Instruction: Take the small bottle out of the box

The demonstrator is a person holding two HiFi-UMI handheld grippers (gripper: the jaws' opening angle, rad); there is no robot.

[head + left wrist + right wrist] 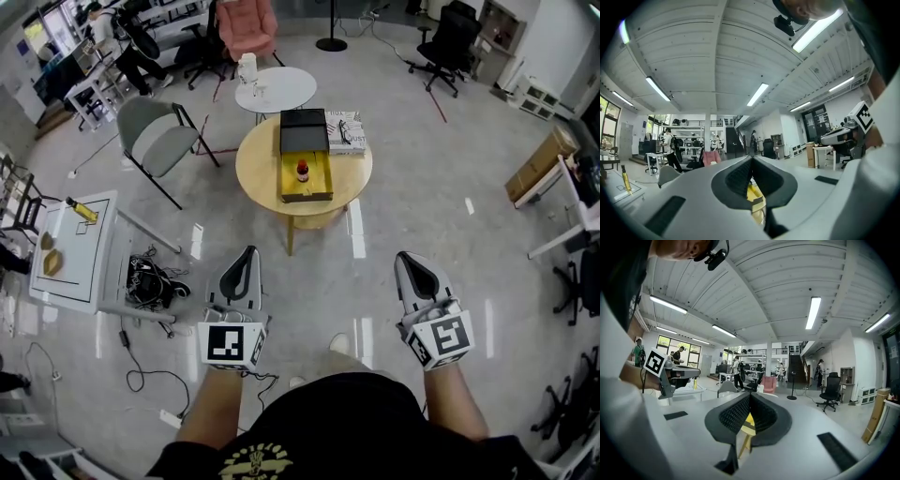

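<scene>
A small bottle [303,171] with a red cap stands upright in an open yellow box [287,180] on a round wooden table [258,161]. The box's black lid [304,131] lies behind it. Both grippers hang low near my body, well short of the table. My left gripper [248,253] and my right gripper [405,258] point toward the table, each with jaws together and nothing between them. In the left gripper view the shut left gripper [751,160] shows a sliver of yellow box [753,192] below the tips. The right gripper view shows the right gripper [750,397] the same way.
A stack of printed books [345,132] lies beside the lid. Behind stands a small white round table [275,89]; a grey chair [155,131] is at its left. A white table [80,248] and floor cables [150,279] are at my left. Bare floor lies ahead of me.
</scene>
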